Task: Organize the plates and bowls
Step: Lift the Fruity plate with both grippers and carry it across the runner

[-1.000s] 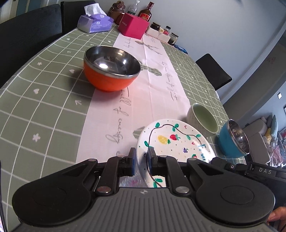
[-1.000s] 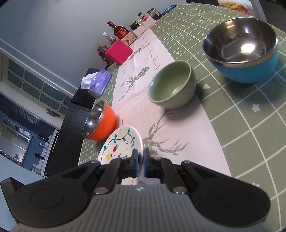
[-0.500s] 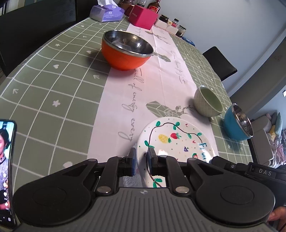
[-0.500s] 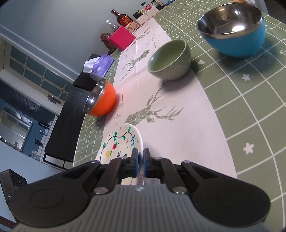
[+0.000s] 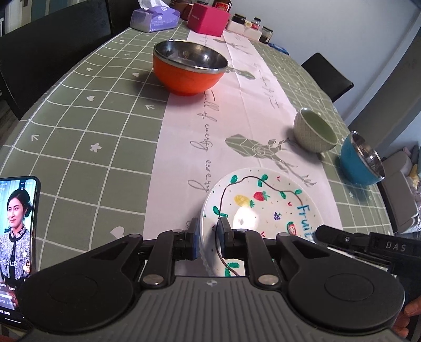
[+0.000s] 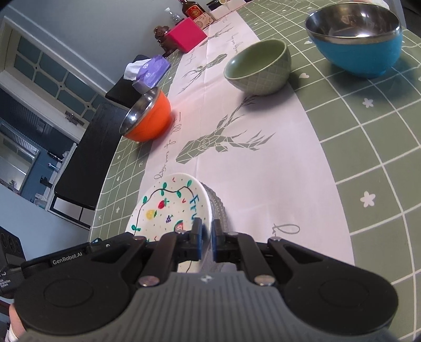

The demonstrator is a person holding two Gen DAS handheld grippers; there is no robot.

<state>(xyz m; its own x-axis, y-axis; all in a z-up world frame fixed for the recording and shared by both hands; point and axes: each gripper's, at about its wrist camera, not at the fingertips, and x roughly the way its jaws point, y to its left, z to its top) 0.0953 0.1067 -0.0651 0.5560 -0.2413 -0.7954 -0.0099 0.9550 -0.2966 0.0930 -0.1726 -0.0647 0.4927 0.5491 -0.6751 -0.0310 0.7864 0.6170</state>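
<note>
Table runner [image 5: 236,110] script "full of every"; both tools pinch "Fruit" plate [image 5: 263,207] rim — "GenRobot.AI" casing.

Phone [image 5: 17,236], tissue box [image 5: 155,19], pink box [image 5: 208,19] on table [image 5: 92,126]

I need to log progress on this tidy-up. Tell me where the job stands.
Done: nothing looks stacked yet. The orange bowl, green bowl and blue bowl each stand alone on the table.
In hand: the left gripper and right gripper each clamp the painted fruit plate at an edge.
Left: placing the plate, gathering the three bowls.
</note>
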